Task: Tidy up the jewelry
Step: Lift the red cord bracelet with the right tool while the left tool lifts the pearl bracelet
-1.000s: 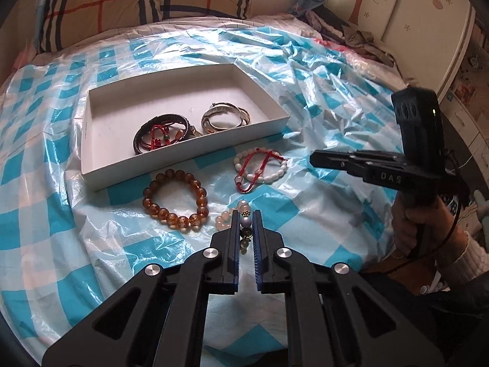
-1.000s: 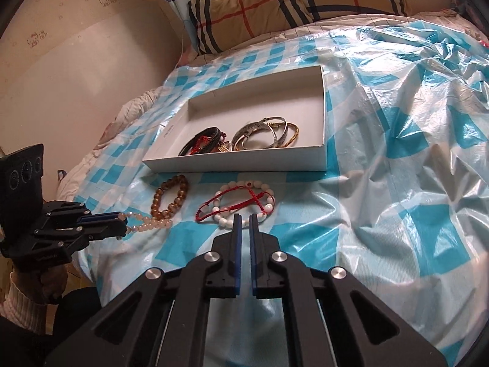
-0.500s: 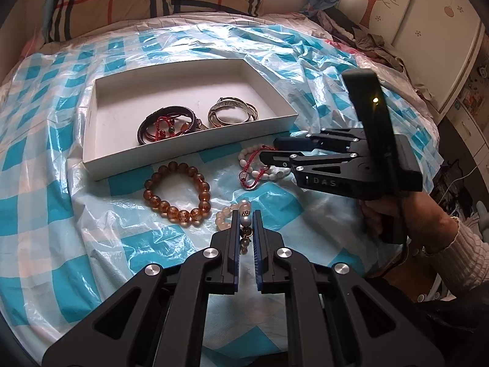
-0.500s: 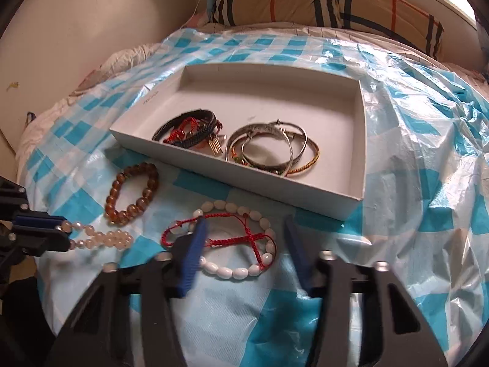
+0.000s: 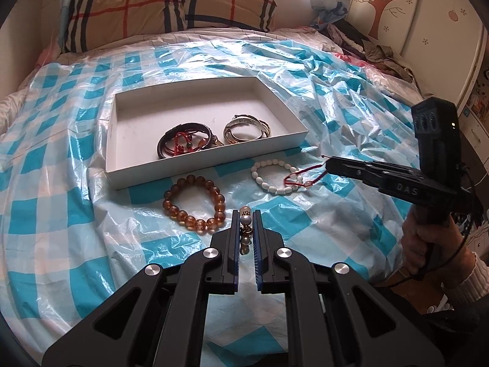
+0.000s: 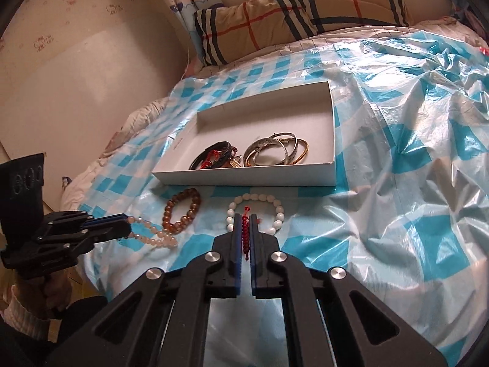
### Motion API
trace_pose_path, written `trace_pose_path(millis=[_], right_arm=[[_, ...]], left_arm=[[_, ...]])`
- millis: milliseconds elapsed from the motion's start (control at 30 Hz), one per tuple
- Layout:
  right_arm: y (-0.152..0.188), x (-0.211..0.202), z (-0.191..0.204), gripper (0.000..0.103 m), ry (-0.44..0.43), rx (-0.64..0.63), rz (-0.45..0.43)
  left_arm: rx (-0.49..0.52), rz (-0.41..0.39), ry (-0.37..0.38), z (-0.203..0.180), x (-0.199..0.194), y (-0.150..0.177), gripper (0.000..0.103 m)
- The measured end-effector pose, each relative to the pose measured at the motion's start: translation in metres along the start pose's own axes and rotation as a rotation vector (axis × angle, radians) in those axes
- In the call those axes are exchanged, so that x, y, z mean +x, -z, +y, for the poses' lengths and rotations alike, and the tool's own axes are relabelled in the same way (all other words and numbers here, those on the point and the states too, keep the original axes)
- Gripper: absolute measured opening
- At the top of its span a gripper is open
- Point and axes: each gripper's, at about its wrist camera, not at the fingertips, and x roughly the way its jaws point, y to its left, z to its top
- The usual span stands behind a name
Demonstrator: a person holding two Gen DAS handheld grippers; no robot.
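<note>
Jewelry lies spread over a bed covered with a crinkled blue-and-white checked plastic sheet [image 5: 61,183], some of it already in a shallow white cardboard tray [image 5: 195,168] near the middle of the bed. Inside the tray we see a dark braided bracelet with red cord and small beads [image 5: 183,143] on the left and a cluster of silver and gold bangles [image 5: 244,128] just to its right, both at the near wall. On the sheet just in front of the tray sit an amber bead bracelet [image 5: 194,203] to the left and a white oval-bead bracelet [image 5: 276,176] to the right, near each other but apart. Our left gripper [image 5: 245,217] has its jaws nearly together, pinched on a pale pink bead strand [image 6: 152,232] with a grey bead and a small metal charm between the pads; the rest of that strand trails onto the sheet just beside the amber bracelet. Our right gripper [image 6: 244,223] is closed tight on a red knotted cord bracelet [image 6: 244,232], which runs along the gap between the blue pads and stretches taut over the near edge of the white bracelet. A plaid pillow [image 5: 171,6] rests at the far end of the bed.
</note>
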Motion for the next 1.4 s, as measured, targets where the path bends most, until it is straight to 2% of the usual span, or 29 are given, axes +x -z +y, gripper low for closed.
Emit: trace_pose_path(millis=[300,567,800,933,1033,1100,1200,1300,1333,1367,1400], right_arm=[[0.003,-0.024,0.007,0.005,-0.121,0.091,-0.071],[-0.001,-0.034,0.026,0.005,-0.133,0.050,-0.106],[-0.002,-0.045,0.039,0.005,-0.144,0.027,-0.127],[-0.002,-0.053,0.044,0.005,-0.135,0.010,-0.139],[0.001,-0.057,0.045,0.005,-0.077,-0.025,-0.143],[0.003,-0.052,0.042,0.005,-0.019,-0.049,-0.118],[0.007,-0.041,0.027,0.005,0.018,-0.037,-0.079],[0.014,-0.017,0.013,0.007,0.074,-0.037,0.027],[0.016,-0.010,0.010,0.021,0.098,-0.039,0.045],[0.018,-0.001,0.007,0.060,0.133,-0.047,0.072],[0.021,0.008,0.005,0.074,0.161,-0.061,0.098]], left_arm=[[0.001,-0.038,-0.103,-0.002,-0.004,-0.008,0.007],[-0.005,-0.078,-0.190,-0.002,-0.011,-0.012,0.007],[-0.006,-0.124,-0.226,-0.009,-0.026,-0.014,0.007],[-0.004,-0.141,-0.231,-0.014,-0.036,-0.014,0.007],[-0.006,-0.148,-0.233,-0.016,-0.042,-0.014,0.007],[-0.012,-0.150,-0.234,-0.014,-0.044,-0.012,0.007],[-0.024,-0.149,-0.232,-0.010,-0.046,-0.010,0.007],[-0.041,-0.142,-0.225,-0.004,-0.044,-0.007,0.007],[-0.044,-0.139,-0.224,-0.002,-0.042,-0.007,0.007],[-0.047,-0.135,-0.221,-0.001,-0.040,-0.006,0.007],[-0.049,-0.130,-0.218,0.000,-0.038,-0.006,0.007]])
